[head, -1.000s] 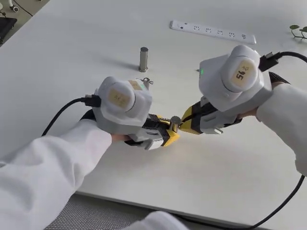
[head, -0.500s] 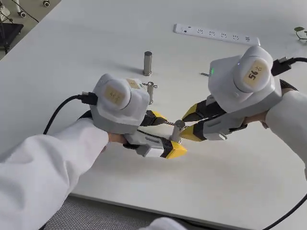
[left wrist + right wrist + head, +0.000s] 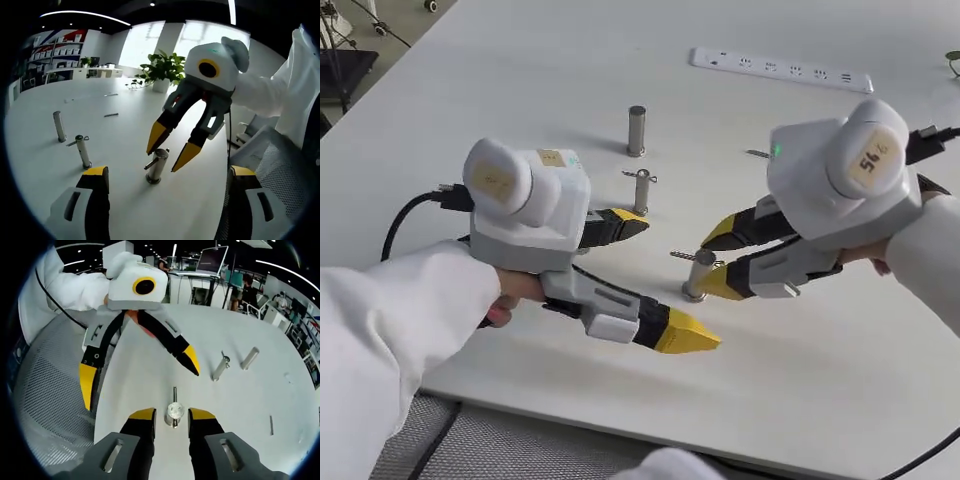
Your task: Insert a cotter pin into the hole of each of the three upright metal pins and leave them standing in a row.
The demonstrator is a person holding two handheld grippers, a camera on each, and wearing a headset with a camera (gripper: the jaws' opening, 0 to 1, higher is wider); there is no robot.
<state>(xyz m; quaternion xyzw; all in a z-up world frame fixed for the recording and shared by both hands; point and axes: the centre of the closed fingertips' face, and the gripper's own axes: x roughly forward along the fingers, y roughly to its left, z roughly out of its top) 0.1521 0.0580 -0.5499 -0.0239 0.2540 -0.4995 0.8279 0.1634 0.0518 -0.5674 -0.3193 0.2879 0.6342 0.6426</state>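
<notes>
Nearest metal pin (image 3: pixel 697 282): upright on the white table (image 3: pixel 820 350), a cotter pin (image 3: pixel 682 256) through its head; taken as reference.
Right gripper (image 3: pixel 708 262): jaws parted, one on each side of the reference pin, seemingly just clear of it, though contact is hard to judge.
Left gripper (image 3: pixel 682 284): jaws spread wide, empty, facing the reference pin from the opposite side.
Second pin (image 3: pixel 641 192): upright just beyond the reference pin, cotter fitted.
Third pin (image 3: pixel 636 130): upright farther beyond.
Loose cotter pin (image 3: pixel 756 154): flat, well apart from the reference pin.
Power strip (image 3: pixel 780 70): farthest off.
</notes>
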